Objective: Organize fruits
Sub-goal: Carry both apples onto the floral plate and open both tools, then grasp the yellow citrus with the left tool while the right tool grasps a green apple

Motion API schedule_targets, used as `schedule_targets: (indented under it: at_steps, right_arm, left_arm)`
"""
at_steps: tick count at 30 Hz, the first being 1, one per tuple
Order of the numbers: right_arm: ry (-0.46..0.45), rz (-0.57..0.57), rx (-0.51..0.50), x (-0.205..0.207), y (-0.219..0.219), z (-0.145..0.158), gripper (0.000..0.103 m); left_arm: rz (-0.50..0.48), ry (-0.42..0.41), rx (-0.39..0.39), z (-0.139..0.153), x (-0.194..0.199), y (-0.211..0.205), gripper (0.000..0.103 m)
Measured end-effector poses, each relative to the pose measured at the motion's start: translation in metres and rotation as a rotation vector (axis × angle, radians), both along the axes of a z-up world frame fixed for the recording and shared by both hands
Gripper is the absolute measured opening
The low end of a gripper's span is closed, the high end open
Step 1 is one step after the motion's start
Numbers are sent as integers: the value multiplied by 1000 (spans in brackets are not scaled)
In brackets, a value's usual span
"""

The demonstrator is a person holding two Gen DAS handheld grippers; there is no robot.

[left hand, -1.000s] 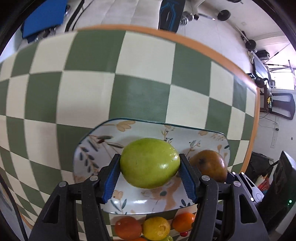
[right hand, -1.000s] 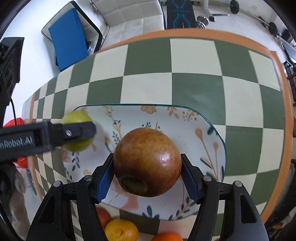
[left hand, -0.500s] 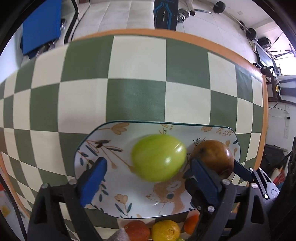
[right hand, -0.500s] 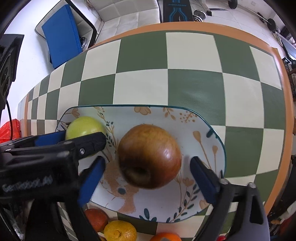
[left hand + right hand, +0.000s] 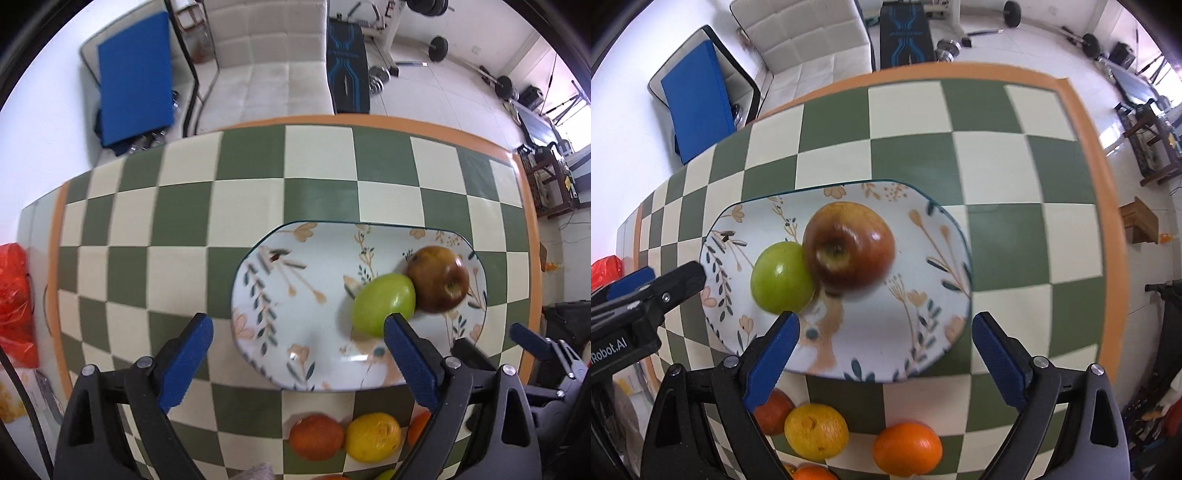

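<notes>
A green apple (image 5: 382,305) (image 5: 781,277) and a red-brown apple (image 5: 437,284) (image 5: 847,251) lie touching each other on the floral plate (image 5: 280,317) (image 5: 923,332). My left gripper (image 5: 297,360) hangs above the plate's near left part, open, with nothing between its blue pads. Over the plate's near edge my right gripper (image 5: 884,354) is also open and holds nothing. In the right wrist view the left gripper's black finger (image 5: 679,280) shows at the plate's left edge.
The checkered green and cream table has an orange rim (image 5: 1089,155). On the near side of the plate lie a red-orange fruit (image 5: 316,435), a yellow one (image 5: 816,430) and an orange (image 5: 907,448). A red bag (image 5: 14,295) sits at the left edge.
Both grippers opened and let go of their apples, then rose and drew back. The green apple rolled right and now rests against the red-brown apple on the plate.
</notes>
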State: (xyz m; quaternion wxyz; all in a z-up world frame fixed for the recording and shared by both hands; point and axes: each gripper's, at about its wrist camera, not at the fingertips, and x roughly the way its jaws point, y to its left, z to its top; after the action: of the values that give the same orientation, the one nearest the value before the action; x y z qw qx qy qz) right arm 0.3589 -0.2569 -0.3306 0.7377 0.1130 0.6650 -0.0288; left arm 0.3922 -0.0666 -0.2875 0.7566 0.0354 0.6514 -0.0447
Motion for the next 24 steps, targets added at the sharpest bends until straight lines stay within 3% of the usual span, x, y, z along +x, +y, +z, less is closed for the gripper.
schedule_targets:
  at_steps: [14,24]
  right_arm:
    - [-198,23,-108,-94,20,100,96]
    - [-303,32,-105,-152,34,165,96]
  left_arm:
    - [-18,-223,12,88,-96,15,94]
    - [-22,-298,-25,137,-147,25,94]
